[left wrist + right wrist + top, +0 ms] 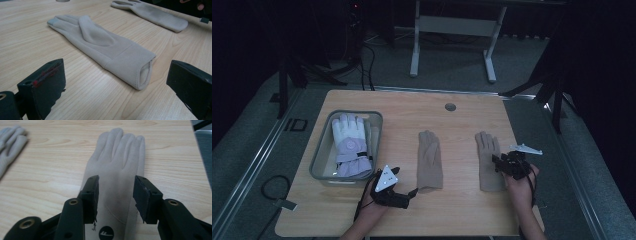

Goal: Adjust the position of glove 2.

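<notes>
Your right gripper (116, 197) is hovering spread over the right beige glove (117, 170), lying flat beside the other glove (430, 160); closing too shallow, you're risking pinching only the top layer.

— What sort of place was this?

— It looked like a lab or recording room, not a home. A plain wooden table (412, 210) stood on grey carpet (242, 150) with dark curtains all round.

— Anything else beyond the table?

— Behind it stood a white-legged desk (414, 60), and to the left behind it, cables (367, 60) ran over the floor. Dark stand legs (557, 107) were planted just off its far corners.
</notes>
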`<state>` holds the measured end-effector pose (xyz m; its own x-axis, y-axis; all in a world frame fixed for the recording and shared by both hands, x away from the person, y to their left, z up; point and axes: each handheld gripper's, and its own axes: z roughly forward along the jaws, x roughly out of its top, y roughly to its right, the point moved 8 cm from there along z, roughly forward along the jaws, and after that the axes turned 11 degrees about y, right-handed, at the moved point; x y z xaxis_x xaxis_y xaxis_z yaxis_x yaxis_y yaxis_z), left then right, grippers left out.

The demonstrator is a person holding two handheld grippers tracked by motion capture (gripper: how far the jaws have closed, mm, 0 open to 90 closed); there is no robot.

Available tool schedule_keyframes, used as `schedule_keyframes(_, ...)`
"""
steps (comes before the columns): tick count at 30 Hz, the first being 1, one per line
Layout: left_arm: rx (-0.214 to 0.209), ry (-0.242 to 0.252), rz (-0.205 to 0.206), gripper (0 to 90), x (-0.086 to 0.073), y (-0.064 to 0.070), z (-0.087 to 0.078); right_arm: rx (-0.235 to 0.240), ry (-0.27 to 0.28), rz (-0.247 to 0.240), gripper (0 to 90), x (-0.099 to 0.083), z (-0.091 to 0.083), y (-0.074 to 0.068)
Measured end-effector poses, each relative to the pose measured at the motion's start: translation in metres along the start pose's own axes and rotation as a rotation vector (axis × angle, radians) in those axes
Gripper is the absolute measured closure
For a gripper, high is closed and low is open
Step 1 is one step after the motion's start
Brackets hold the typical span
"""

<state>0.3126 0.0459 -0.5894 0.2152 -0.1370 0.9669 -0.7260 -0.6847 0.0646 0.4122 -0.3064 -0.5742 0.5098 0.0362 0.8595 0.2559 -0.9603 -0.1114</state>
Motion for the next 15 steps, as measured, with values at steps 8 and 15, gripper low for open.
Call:
schedule_keyframes(8, -0.004, -0.002, -0.002, 2.4, 0.000, 0.000, 0.001, 0.077, -0.014, -0.083, 55.3, 0.006, -0.001, 0.014)
schedule_keyframes(15, -0.003, -0.003, -0.006, 2.4, -0.001, 0.000, 0.000, 0.167, 0.002, -0.199, 56.1, 0.008, 0.005, 0.010)
